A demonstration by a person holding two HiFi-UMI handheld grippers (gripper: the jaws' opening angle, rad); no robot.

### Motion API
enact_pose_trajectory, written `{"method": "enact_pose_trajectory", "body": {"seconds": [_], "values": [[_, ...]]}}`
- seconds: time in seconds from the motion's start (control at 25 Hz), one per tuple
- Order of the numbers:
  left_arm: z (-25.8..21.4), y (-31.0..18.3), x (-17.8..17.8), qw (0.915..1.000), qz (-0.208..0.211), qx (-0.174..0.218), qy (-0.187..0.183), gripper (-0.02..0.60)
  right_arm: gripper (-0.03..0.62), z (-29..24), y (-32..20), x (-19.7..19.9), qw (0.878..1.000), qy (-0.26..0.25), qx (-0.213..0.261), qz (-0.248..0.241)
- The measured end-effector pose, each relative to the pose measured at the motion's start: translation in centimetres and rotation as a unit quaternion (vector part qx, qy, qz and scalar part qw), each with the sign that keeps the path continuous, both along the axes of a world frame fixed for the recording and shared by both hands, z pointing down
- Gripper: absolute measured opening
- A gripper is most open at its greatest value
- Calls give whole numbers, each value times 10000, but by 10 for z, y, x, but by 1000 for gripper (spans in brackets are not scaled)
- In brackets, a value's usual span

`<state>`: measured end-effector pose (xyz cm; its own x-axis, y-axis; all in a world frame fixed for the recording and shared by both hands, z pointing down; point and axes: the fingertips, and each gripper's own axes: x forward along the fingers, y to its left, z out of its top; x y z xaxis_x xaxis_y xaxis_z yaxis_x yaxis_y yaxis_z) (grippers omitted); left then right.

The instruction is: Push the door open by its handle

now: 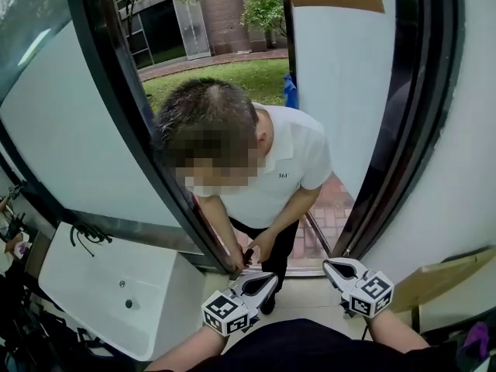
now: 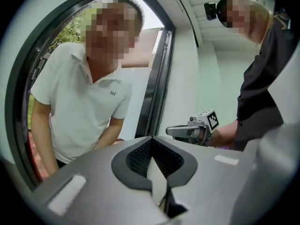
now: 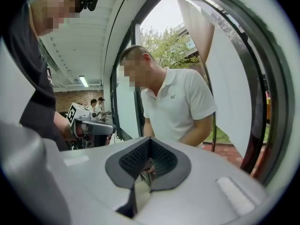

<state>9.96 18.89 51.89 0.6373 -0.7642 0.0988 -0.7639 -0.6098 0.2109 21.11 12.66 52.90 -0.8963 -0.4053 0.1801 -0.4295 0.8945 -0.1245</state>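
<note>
Left hand-held gripper (image 1: 267,282): jaws pressed together with nothing between them, tips aimed at the doorway. Right hand-held gripper (image 1: 333,268): likewise clenched and empty, beside the left one but apart from it. Both are carried low and nearly level on bare forearms (image 1: 394,330) that reach forward. Neither touches the door (image 1: 77,146).

The door, a dark-framed leaf with a frosted panel, stands swung open at the left. Its long edge is upright and, seen from above, runs slantwise down to the threshold (image 1: 310,269). Its handle cannot be picked out in any view.

A person in a white shirt (image 1: 291,161) stoops in the opening, one hand (image 1: 260,248) down by the leaf's lower corner. Lawn (image 1: 232,80) lies beyond.
</note>
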Motion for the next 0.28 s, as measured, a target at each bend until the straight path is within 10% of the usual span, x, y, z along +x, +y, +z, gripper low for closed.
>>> {"method": "enact_pose_trajectory", "body": {"seconds": [0.28], "values": [[0,14,10,10000,59,-15,-20,0,0,-13,0,-2,9998,71,166,-109]]}}
